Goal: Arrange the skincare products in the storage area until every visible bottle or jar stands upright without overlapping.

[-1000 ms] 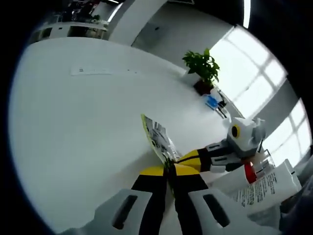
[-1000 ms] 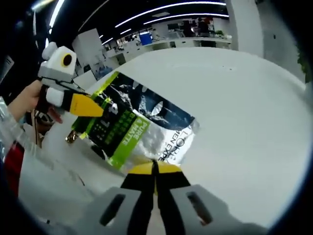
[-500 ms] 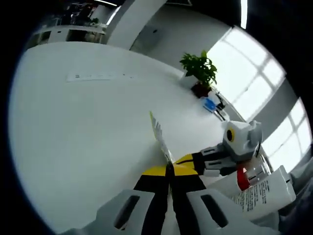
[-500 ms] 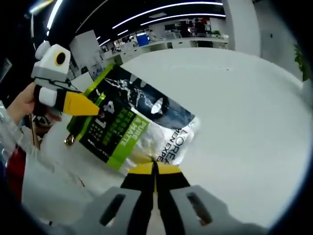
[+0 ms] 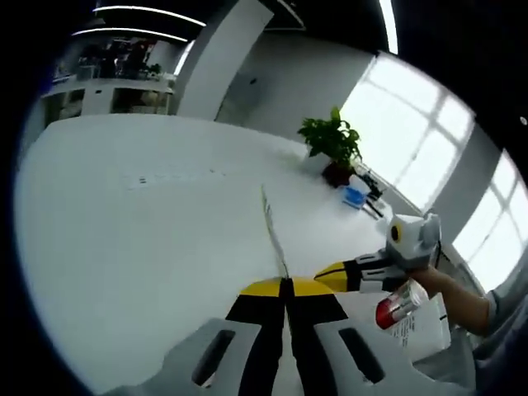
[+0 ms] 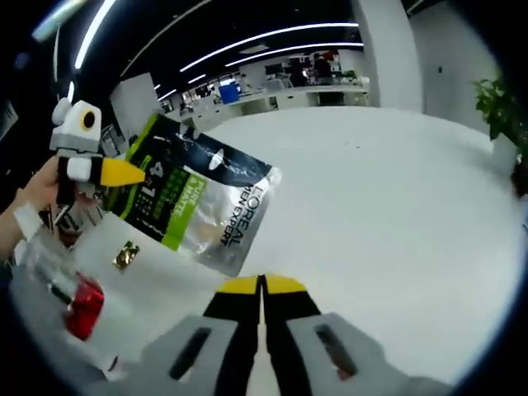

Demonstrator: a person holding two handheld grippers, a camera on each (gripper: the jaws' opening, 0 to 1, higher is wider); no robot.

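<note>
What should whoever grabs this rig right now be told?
Left tool: shut on the edge of the sachet, holding it up off the table.
Right tool: shut, just short of the sachet's corner, seemingly holding nothing.
Red-capped white tube: appears to lie on its side near the right tool.
Done: nothing visibly standing upright yet.
Left: set the sachet down, stand the tube upright, no overlaps.
</note>
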